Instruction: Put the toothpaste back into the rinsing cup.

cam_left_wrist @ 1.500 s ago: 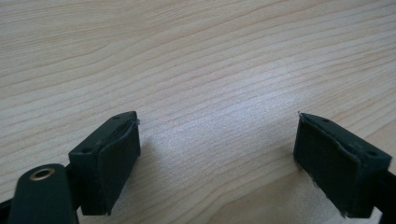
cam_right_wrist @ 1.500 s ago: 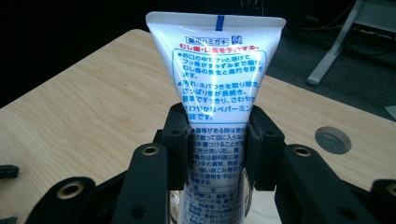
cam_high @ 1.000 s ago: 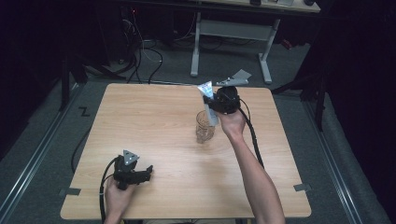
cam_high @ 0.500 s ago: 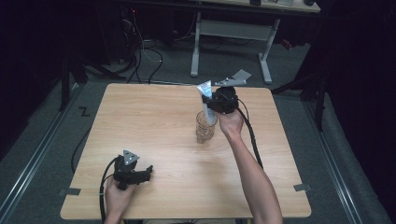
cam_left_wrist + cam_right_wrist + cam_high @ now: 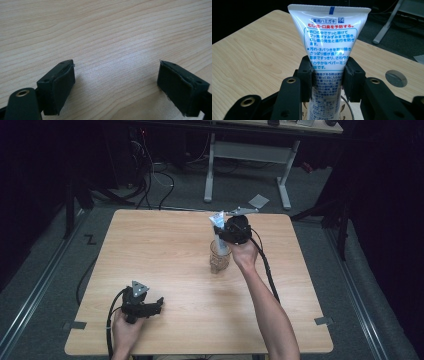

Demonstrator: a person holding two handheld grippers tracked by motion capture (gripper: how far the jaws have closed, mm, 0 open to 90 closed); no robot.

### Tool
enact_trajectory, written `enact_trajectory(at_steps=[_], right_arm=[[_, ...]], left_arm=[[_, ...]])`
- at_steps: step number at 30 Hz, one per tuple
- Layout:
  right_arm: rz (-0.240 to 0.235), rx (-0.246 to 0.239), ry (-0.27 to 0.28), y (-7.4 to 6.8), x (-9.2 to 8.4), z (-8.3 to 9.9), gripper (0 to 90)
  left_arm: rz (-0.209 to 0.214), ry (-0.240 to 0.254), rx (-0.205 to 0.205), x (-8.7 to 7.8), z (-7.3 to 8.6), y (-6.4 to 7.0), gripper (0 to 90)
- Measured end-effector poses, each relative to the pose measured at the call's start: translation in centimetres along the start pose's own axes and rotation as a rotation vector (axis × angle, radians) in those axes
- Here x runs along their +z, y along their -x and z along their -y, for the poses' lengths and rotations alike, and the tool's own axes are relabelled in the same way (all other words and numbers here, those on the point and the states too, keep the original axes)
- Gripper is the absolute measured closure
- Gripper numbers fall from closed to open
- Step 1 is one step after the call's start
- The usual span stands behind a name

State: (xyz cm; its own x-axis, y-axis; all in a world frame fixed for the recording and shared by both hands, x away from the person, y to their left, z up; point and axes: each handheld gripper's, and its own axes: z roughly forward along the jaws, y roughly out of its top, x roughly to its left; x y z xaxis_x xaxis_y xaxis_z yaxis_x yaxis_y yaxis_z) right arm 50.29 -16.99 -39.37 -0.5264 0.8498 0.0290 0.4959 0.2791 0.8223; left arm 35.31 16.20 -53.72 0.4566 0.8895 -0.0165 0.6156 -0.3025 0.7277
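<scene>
Toward the far right part of the wooden table (image 5: 165,250), a clear glass cup (image 5: 220,257) is stood, well in from the far edge. A white toothpaste tube (image 5: 329,37) with blue and red Japanese print is held upright over the cup, its flat crimped end at the top and its lower part reaching down inside the cup's rim. The tube is clamped across its width by the right gripper (image 5: 327,72), whose two black pads are pressed against either side of it, the gripper being carried in the right hand (image 5: 243,254) just beside the cup. Near the front left corner, the left gripper (image 5: 159,303) is rested low on the table with its jaws spread wide and only bare wood seen between them
</scene>
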Motion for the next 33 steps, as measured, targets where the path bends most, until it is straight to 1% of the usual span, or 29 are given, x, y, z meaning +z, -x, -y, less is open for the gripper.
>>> enact_trajectory(at_steps=[5,8,9,19,21,33], right_arm=[[0.002,0.002,-0.016,0.1,0.0,0.3,63.9],[-0.001,0.001,-0.016,0.2,0.1,0.5,63.9],[-0.002,0.007,-0.022,0.2,0.1,0.6,63.8],[-0.005,-0.005,-0.044,0.0,0.5,0.9,63.6],[-0.004,-0.014,-0.046,0.0,0.6,0.9,63.6],[-0.009,-0.019,-0.072,-0.1,0.9,1.3,63.5]], left_arm=[[0.000,0.000,0.000,0.0,0.0,0.0,15.0],[0.000,0.000,0.000,0.0,0.0,0.0,15.0],[0.000,0.000,0.000,0.0,0.0,0.0,15.0],[0.000,0.000,0.000,0.0,0.0,0.0,15.0],[0.000,0.000,0.001,0.0,0.0,0.0,15.0],[0.000,0.001,-0.001,0.0,0.0,0.0,15.0]])
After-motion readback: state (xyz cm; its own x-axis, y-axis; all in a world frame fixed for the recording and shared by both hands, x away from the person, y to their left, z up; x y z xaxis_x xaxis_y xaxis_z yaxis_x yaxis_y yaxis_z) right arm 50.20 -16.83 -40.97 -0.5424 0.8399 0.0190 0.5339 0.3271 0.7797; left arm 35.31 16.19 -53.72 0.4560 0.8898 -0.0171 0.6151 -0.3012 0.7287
